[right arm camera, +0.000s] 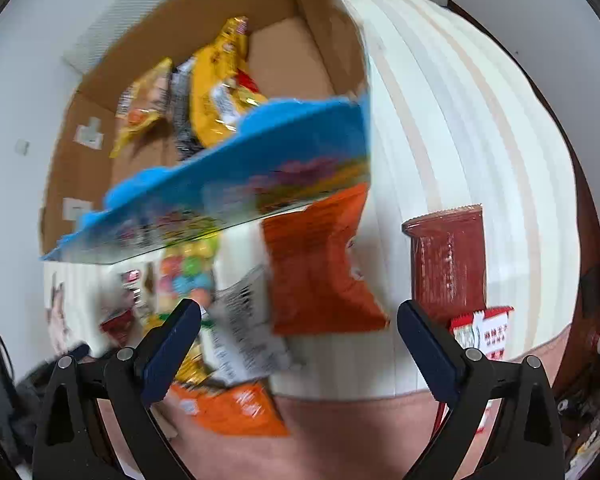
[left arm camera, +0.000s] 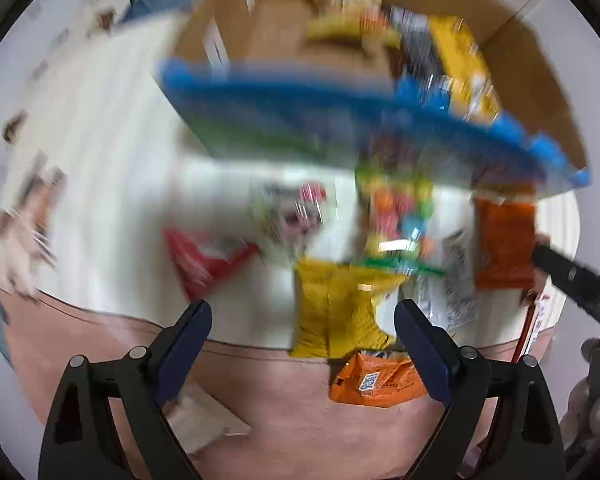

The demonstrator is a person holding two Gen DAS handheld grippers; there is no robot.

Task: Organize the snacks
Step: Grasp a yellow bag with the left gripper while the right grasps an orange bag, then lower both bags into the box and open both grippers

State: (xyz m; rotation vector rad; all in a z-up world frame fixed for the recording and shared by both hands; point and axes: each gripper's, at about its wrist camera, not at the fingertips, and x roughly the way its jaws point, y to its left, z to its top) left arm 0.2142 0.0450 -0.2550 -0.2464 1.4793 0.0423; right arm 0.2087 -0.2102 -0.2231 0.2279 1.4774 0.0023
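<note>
A cardboard box [left arm camera: 520, 60] with a blue printed front [right arm camera: 236, 152] stands on the striped white cloth and holds yellow snack bags [right arm camera: 216, 92]. Loose snacks lie in front of it: a rust-orange bag [right arm camera: 316, 264], a dark red packet [right arm camera: 448, 256], a yellow packet [left arm camera: 332, 312], a bag of coloured sweets [left arm camera: 400, 216], a red packet [left arm camera: 200, 260] and a bright orange packet [left arm camera: 376, 380]. My left gripper [left arm camera: 303, 316] is open above the yellow packet, holding nothing. My right gripper [right arm camera: 300, 312] is open over the rust-orange bag, apart from it. The left view is heavily blurred.
A white packet with black print [right arm camera: 248, 332] and a red-and-white packet [right arm camera: 484, 332] lie near the cloth's front edge. Below the cloth runs a pink border [left arm camera: 280, 420]. The right gripper's black body [left arm camera: 576, 280] shows at the right edge of the left view. Striped cloth [right arm camera: 460, 120] lies bare right of the box.
</note>
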